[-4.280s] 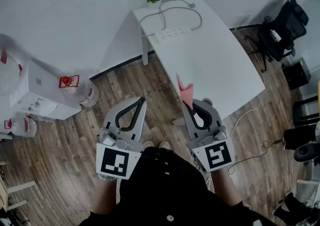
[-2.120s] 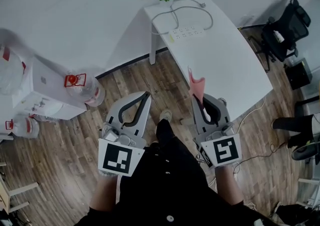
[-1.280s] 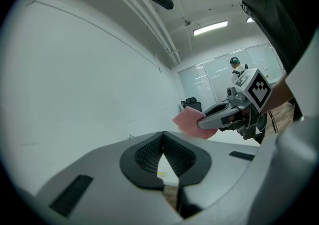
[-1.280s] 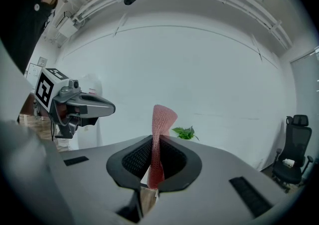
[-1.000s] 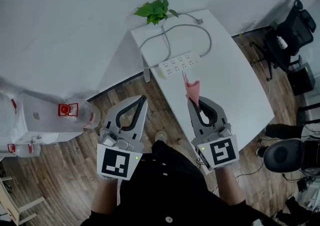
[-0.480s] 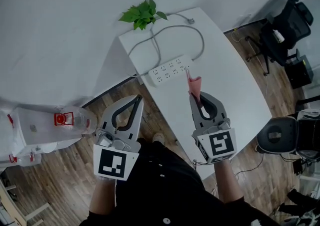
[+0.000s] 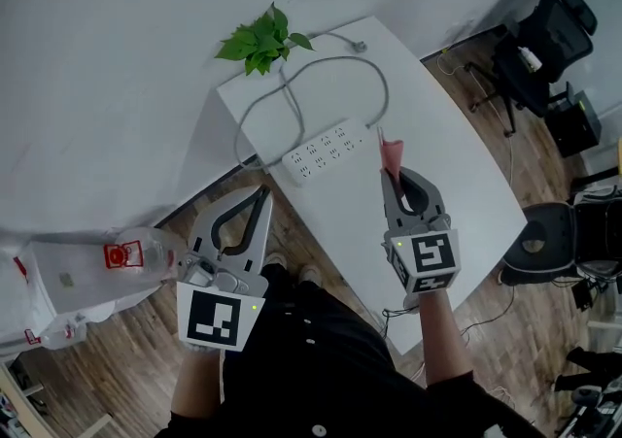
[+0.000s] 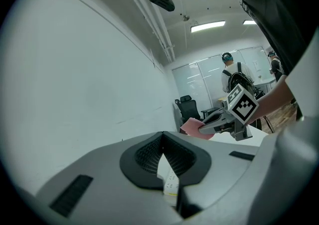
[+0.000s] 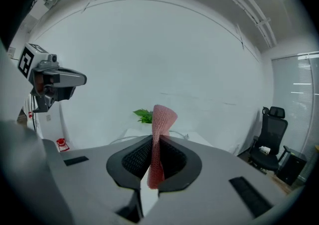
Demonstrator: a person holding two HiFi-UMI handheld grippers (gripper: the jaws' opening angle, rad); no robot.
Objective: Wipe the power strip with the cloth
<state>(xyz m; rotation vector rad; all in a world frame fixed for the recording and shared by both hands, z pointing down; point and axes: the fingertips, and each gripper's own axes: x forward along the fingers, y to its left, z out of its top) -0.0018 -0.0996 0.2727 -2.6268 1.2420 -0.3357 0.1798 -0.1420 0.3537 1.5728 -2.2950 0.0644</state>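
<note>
A white power strip (image 7: 324, 151) lies across the white table (image 7: 457, 184), and its grey cable (image 7: 321, 77) loops toward the far edge. My right gripper (image 7: 394, 174) is shut on a pink cloth (image 7: 392, 152) that sticks up from its tips, just right of the strip's near end and above the table. In the right gripper view the cloth (image 9: 160, 119) stands pinched between the jaws. My left gripper (image 7: 260, 193) is shut with nothing in it, over the floor left of the table. Part of the strip (image 8: 170, 185) shows below its jaws.
A green plant (image 7: 260, 38) stands at the table's far corner. A water bottle with a red cap (image 7: 126, 256) sits on the floor at the left. Black office chairs (image 7: 530, 48) stand at the right, and another seat (image 7: 539, 250) is near the table's right side.
The view has closed in on the table. The right gripper with the cloth went from over the floor to over the table beside the strip. The left gripper stays shut, with nothing in it.
</note>
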